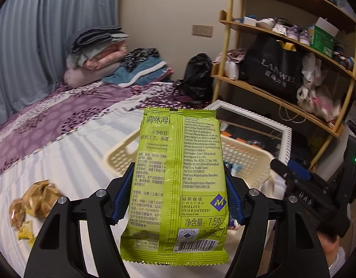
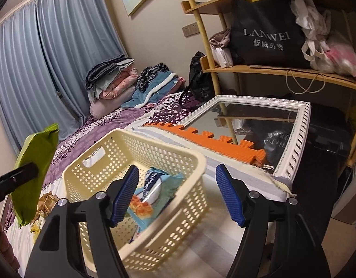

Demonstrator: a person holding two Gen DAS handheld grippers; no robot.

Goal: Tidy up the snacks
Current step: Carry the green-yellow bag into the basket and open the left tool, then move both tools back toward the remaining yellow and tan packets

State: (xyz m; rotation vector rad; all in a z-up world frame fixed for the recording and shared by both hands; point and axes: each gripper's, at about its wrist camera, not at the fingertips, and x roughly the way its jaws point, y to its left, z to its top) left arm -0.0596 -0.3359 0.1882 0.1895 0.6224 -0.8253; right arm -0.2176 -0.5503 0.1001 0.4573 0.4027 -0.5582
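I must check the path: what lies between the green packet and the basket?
Nothing: in the right wrist view only bed cover shows between the green packet and the basket.

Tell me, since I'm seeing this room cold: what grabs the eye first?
The lime-green snack packet dominates, clamped upright in the left gripper above the bed. Next is the cream perforated basket on the striped sheet, with a blue snack bag inside, seen through the open right gripper. Crumpled gold wrappers lie nearby.
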